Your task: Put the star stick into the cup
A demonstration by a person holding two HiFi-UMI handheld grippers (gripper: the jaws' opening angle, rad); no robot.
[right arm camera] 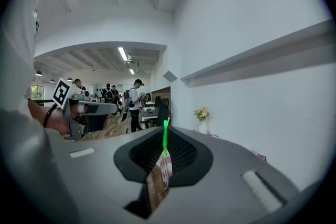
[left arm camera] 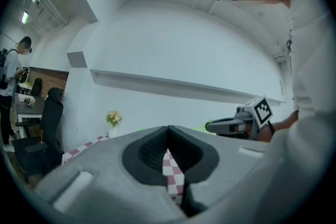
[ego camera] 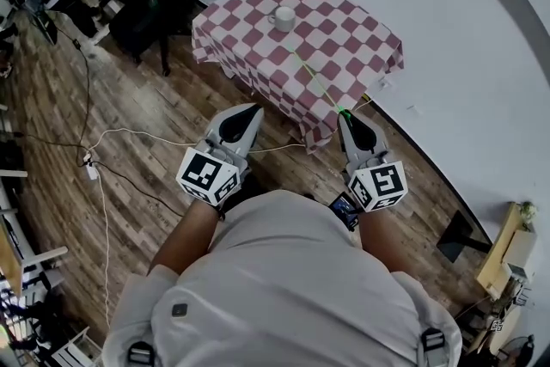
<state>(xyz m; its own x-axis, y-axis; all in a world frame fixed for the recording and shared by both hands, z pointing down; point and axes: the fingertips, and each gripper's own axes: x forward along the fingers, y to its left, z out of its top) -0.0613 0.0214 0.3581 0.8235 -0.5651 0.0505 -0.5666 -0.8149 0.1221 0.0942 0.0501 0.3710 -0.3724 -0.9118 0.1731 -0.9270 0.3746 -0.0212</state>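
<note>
Green and thin, the star stick is clamped at its near end between the closed jaws of my right gripper. Its shaft juts out past the fingertips over the red-and-white checked tablecloth, pointing towards the white ceramic cup but well short of it. My left gripper is pressed together on nothing, held off the table's near corner above the wooden plank floor.

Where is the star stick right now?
In the head view, at right, the star stick is pinched in the right claw. Its thin shaft slants over the checkered table toward the cup, ending short of it.
</note>
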